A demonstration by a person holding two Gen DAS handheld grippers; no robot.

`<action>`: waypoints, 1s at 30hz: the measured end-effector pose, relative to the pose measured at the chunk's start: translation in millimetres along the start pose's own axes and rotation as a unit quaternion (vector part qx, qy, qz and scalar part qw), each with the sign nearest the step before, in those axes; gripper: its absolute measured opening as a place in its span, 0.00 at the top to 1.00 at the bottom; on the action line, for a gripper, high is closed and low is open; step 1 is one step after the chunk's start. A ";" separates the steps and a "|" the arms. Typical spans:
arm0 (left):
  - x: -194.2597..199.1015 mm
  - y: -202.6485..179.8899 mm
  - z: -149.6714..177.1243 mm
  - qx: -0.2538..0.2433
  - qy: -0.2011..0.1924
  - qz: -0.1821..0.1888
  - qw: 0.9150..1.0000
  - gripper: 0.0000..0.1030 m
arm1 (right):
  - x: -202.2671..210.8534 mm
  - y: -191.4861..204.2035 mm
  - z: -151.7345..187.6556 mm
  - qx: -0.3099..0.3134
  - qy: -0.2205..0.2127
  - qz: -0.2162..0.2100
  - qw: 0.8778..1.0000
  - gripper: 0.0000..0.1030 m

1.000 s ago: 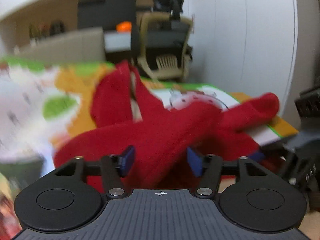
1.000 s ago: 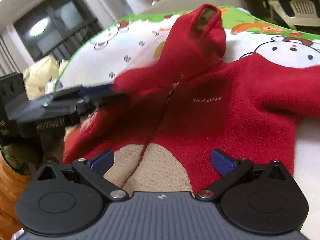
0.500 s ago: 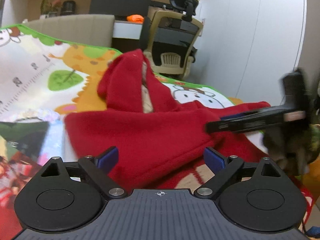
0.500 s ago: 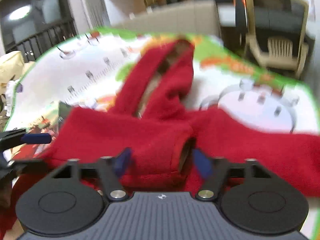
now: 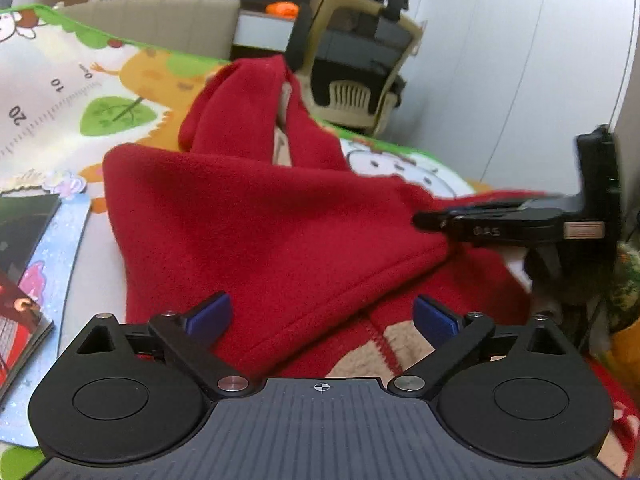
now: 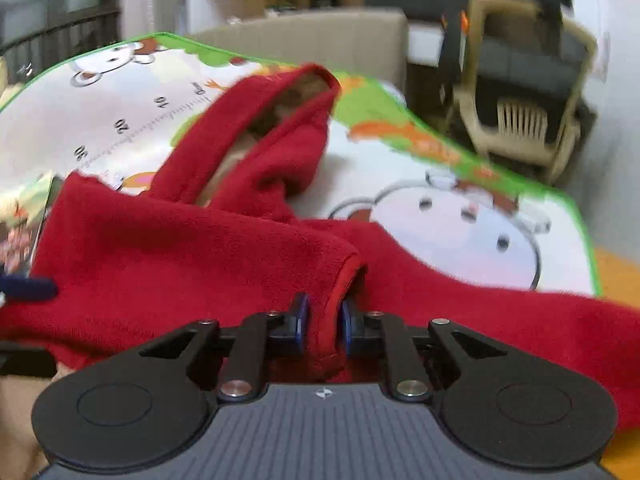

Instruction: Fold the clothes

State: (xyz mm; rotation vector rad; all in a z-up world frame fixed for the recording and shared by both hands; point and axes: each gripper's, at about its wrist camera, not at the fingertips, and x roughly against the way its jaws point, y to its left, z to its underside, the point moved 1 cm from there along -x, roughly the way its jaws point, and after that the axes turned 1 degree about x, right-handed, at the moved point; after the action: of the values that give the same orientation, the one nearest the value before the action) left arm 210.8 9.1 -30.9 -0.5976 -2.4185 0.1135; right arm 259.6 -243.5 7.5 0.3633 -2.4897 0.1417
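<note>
**Red fleece hoodie mid-fold, one sleeve drawn across**

The red hoodie (image 5: pixel 272 232) lay spread on a cartoon-printed play mat (image 5: pixel 52 92), hood (image 6: pixel 272 128) pointing to the far side and its beige lining showing at the opening. One sleeve had been laid across the chest, its cuff (image 6: pixel 344 276) sitting near the middle of the garment. The right gripper (image 6: pixel 323 326) was clamped on that cuff, blue pads pressing the fleece from both sides. The left gripper (image 5: pixel 322 316) hovered low over the near hem with its jaws spread wide and nothing between them.

By the look of it, the fold was at an early stage: one sleeve was in, while the other sleeve (image 6: pixel 520 320) trailed out flat to the right, the hood stood unfolded, and the body had not been doubled over. The front looked partly open near the hem, where beige lining (image 5: pixel 404 344) showed.

Around the garment, picture books (image 5: pixel 24 280) lay on the mat at the left, close to the hoodie's shoulder, and could crowd a fold toward that side. Beyond the mat stood a beige sofa back (image 6: pixel 320 36) and an office chair (image 5: pixel 360 68), both well clear of the work.
</note>
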 end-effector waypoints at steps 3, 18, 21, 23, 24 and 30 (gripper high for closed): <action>-0.3 -0.2 1.7 -0.008 0.004 -0.008 1.000 0.02 | 37.1 -15.6 -9.2 -0.025 -0.041 -0.007 0.999 0.63; 1.7 0.3 4.4 -0.006 -0.004 -0.006 1.000 0.01 | 100.3 -221.7 71.2 -0.375 -0.112 0.086 0.916 0.19; 1.9 -0.1 4.5 -0.006 -0.005 -0.008 1.000 0.01 | 78.6 -211.2 52.3 -0.345 -0.109 0.080 0.929 0.63; 2.4 -0.4 4.8 -0.005 -0.007 -0.008 1.000 0.01 | 77.4 -187.7 23.1 -0.287 -0.122 0.077 0.947 0.78; 2.3 -0.5 4.8 -0.005 -0.008 -0.009 1.000 0.01 | 83.7 -167.9 3.0 -0.242 -0.138 0.076 0.957 0.80; 2.0 -0.7 5.4 -0.002 -0.011 -0.010 1.000 0.01 | 120.6 -33.0 -101.2 -0.045 -0.199 -0.045 0.978 0.80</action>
State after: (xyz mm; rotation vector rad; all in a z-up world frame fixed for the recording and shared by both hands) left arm 205.8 9.7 -33.9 -0.5774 -2.4463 0.1068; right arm 232.4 -283.5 160.9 0.5072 -2.8549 -0.0915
